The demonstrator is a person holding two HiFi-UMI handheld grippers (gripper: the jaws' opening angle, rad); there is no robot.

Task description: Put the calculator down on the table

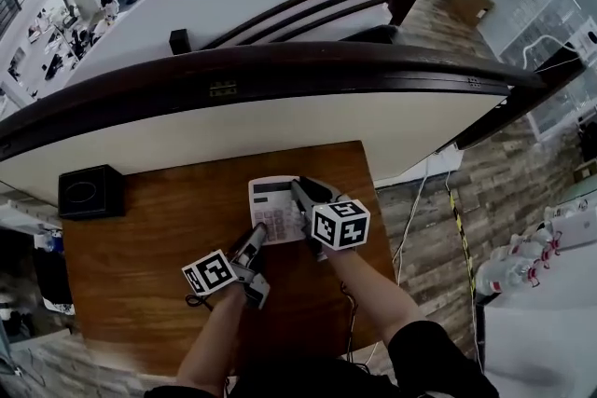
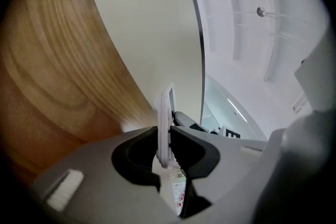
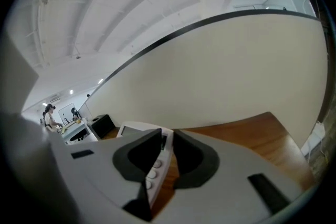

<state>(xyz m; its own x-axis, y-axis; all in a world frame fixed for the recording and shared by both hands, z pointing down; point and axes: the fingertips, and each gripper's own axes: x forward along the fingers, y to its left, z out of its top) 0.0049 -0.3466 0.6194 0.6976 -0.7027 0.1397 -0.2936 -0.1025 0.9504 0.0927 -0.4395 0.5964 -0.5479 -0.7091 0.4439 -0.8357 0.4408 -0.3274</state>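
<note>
A white calculator [image 1: 273,205] with pink keys hangs just above the wooden table [image 1: 140,247], display end away from me. My left gripper [image 1: 259,236] is shut on its near edge; in the left gripper view the calculator [image 2: 167,113] stands edge-on, pinched between the dark pads [image 2: 164,150]. My right gripper [image 1: 300,193] is shut on the right side. In the right gripper view the calculator [image 3: 137,129] runs between the jaws [image 3: 167,148], keys facing the left pad.
A black box [image 1: 90,192] sits at the table's far left corner. A cream partition wall [image 1: 280,121] with a dark curved rail rises right behind the table. Plank floor with cables [image 1: 420,200] lies off the right edge.
</note>
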